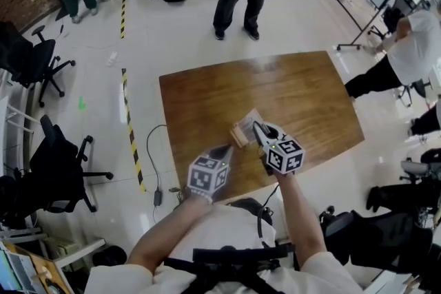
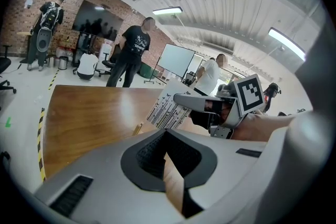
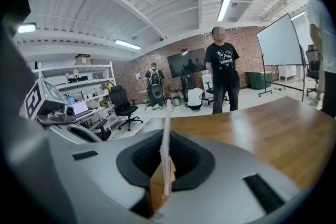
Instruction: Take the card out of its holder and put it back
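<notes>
Right gripper (image 1: 255, 127) clamped on white line-printed card (image 2: 167, 108), left gripper (image 1: 225, 149) on small wooden holder (image 2: 173, 186); card seemingly mid-slot, next a straight, aligned slide.

the counter (image 1: 289, 89) was brown wood, smooth, with a faint gloss that caught the ceiling light. the card (image 2: 167, 107) looked like thin white paper stock, matt, printed with fine dark lines. the holder (image 2: 173, 186) was pale, bare wood with a dull finish. the left gripper (image 1: 224, 148) and right gripper (image 1: 255, 126) had smooth matt grey plastic shells, and their jaws carried black ribbed pads (image 2: 149, 157). the floor (image 1: 186, 38) was pale and glossy.
</notes>
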